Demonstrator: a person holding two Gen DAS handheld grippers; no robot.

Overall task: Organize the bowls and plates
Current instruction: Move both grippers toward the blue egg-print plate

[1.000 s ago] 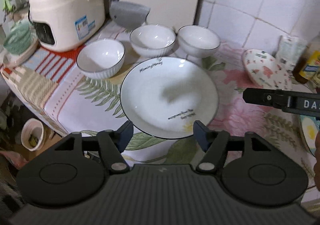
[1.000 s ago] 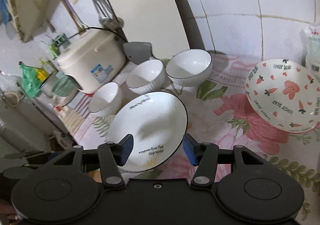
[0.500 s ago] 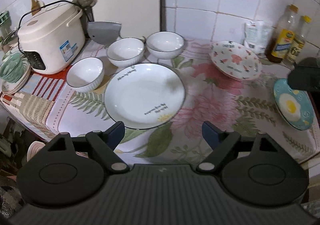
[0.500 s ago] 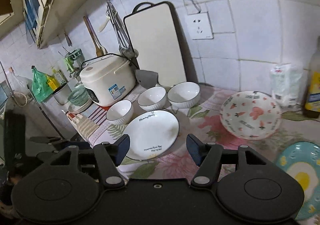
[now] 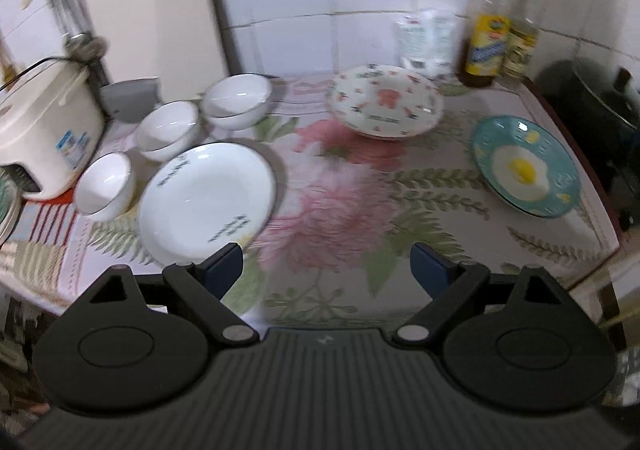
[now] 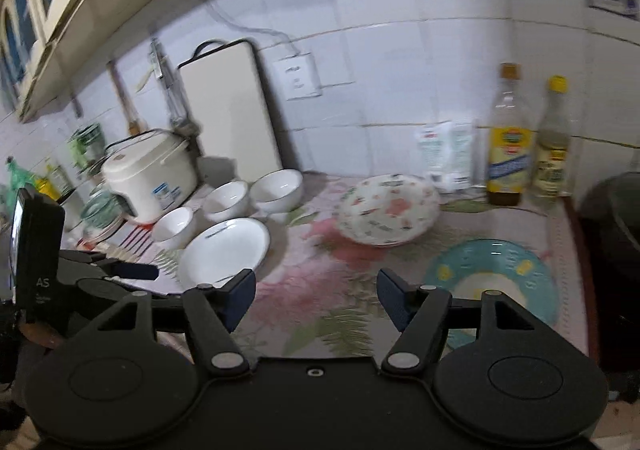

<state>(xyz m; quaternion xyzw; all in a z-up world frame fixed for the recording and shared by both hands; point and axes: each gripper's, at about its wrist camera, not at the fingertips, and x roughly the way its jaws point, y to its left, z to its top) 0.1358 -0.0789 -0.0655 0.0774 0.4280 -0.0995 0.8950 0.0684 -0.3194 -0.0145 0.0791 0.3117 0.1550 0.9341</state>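
Both my claws hang above the floral cloth (image 5: 344,210), the left claw (image 5: 326,264) and right claw (image 6: 316,296) each spreading wider with nothing between their jaws. The white plate (image 5: 206,198) lies just right of the rice cooker (image 5: 44,130), with three white bowls (image 5: 168,128) curving behind it. Farther right of the cooker sit the carrot dish (image 5: 386,106) and the egg plate (image 5: 524,166).

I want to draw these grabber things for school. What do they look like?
Both are matte black. The left gripper and the right gripper each have two angled arms with silver rivets, round black discs at the sides, a ribbed black body and dark blue fingertips. In the right wrist view, the left one also shows a black box with white letters.
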